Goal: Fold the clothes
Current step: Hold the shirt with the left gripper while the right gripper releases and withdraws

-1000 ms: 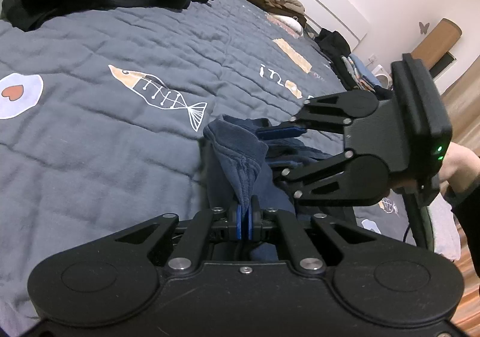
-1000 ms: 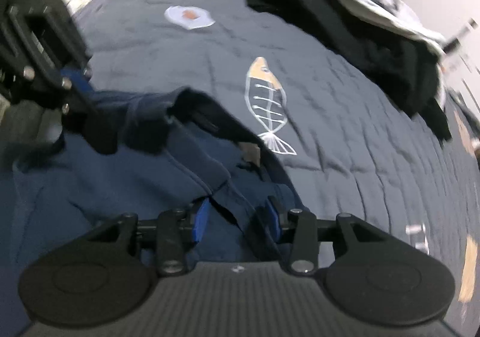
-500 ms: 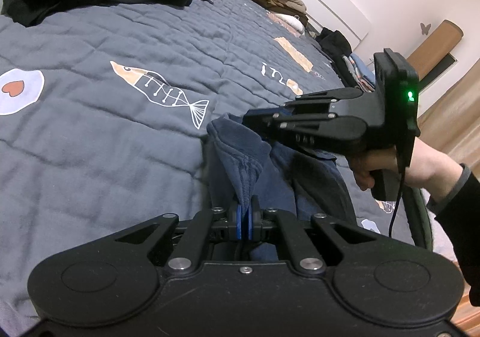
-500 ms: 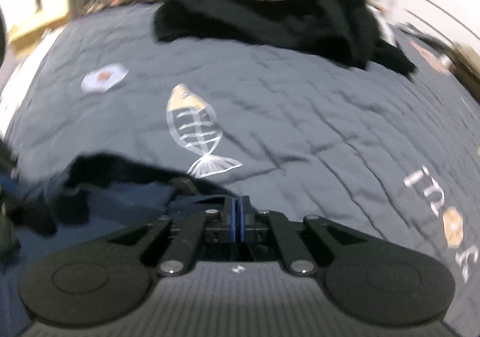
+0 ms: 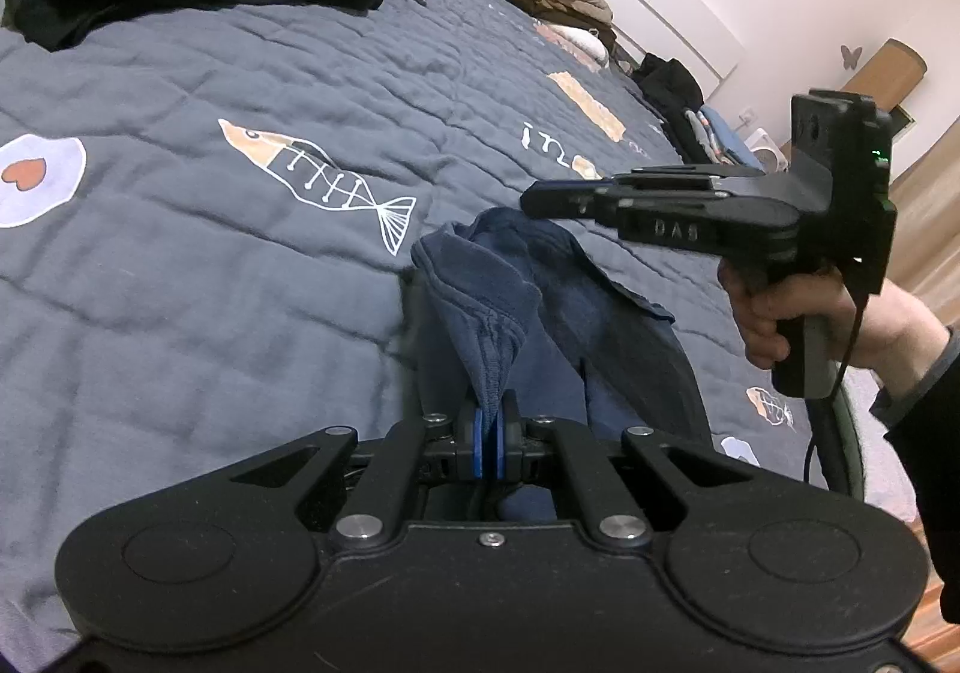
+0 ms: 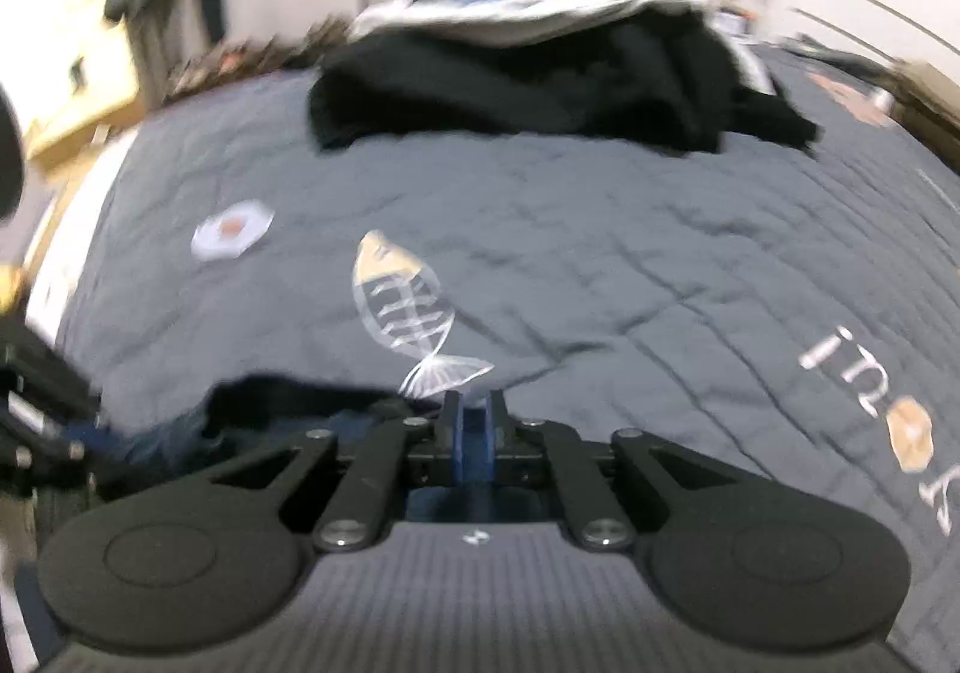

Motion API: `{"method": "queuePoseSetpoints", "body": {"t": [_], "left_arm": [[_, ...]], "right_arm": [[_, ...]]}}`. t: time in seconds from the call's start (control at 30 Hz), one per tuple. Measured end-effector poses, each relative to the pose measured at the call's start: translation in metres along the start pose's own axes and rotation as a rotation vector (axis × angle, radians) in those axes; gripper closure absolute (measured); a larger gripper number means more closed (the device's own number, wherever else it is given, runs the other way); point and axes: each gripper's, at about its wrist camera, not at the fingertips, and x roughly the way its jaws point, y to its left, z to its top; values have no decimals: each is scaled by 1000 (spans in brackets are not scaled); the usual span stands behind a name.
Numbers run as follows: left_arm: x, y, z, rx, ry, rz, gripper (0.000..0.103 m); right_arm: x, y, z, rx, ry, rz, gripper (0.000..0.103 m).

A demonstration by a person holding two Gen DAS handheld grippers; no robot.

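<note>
1. While the left gripper [image 5: 491, 421] has kept still, clamped on a gathered edge of the navy garment [image 5: 480, 283], the right gripper [image 5: 531, 200] has changed.
2. A second ago its jaws stood apart astride a fold of the garment. They then closed, and they have just been opening again to a narrow slit.
3. That gripper has also rolled edge-on and come up off the cloth. It now hangs above the garment's far end, ahead and to the right of the left gripper. No cloth hangs from it, so I judge it to be empty.
4. Location: the garment lies crumpled on the grey quilt [image 5: 180, 283], running forward from the left gripper's pads. The printed fish [image 5: 318, 175] is just to its left.
5. Meaning for the task: I judge that the right-hand pinch was given up or missed. One corner is secured, the garment is not yet spread, and a second hold is needed before any fold.
6. Left wrist view only: this view shows the pinch itself, the right gripper's clearance from the cloth, and the person's hand [image 5: 774, 313] on its handle.
7. Right wrist view only: this view is blurred. It shows the slit between the right jaws, though the blue seen in it cannot be told as pad or cloth. It also shows the black clothing pile [image 6: 540, 85] far ahead across the quilt.
</note>
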Motion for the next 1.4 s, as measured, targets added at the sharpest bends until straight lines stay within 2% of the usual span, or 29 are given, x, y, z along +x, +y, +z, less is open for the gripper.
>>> {"method": "queuePoseSetpoints", "body": {"t": [0.1,0.17,0.23,0.37,0.47,0.6,0.7,0.73,0.77,0.83,1.07,1.23,1.3,1.4], "left_arm": [[0,-1,0,3,-1,1,99],[0,-1,-1,3,1,3,99],[1,0,-1,4,4,4,99],[1,-1,0,4,6,1,99],[1,0,0,0,9,-1,99],[2,0,1,-4,13,1,99],[2,0,1,-8,14,1,99],[1,0,1,-7,13,1,99],[1,1,1,-6,12,1,99],[1,1,1,-10,13,0,99],[0,0,1,-9,6,-3,99],[-1,-1,2,-9,5,-1,99],[0,-1,2,-6,6,0,99],[1,0,3,-8,7,1,99]], "right_arm": [[14,16,5,-109,73,44,92],[20,31,9,-227,85,19,88],[32,40,15,-343,142,-4,84],[49,39,20,-438,218,-3,76],[53,43,16,-498,275,24,74],[62,50,13,-579,281,7,72],[71,41,18,-476,293,20,74],[71,35,19,-418,286,23,80],[70,28,20,-358,278,25,91],[66,14,19,-231,251,20,96],[46,-43,3,322,95,53,98],[31,-54,-8,500,-27,57,101],[23,-60,-7,536,-81,69,101],[7,-61,-3,499,-121,10,98]]}}
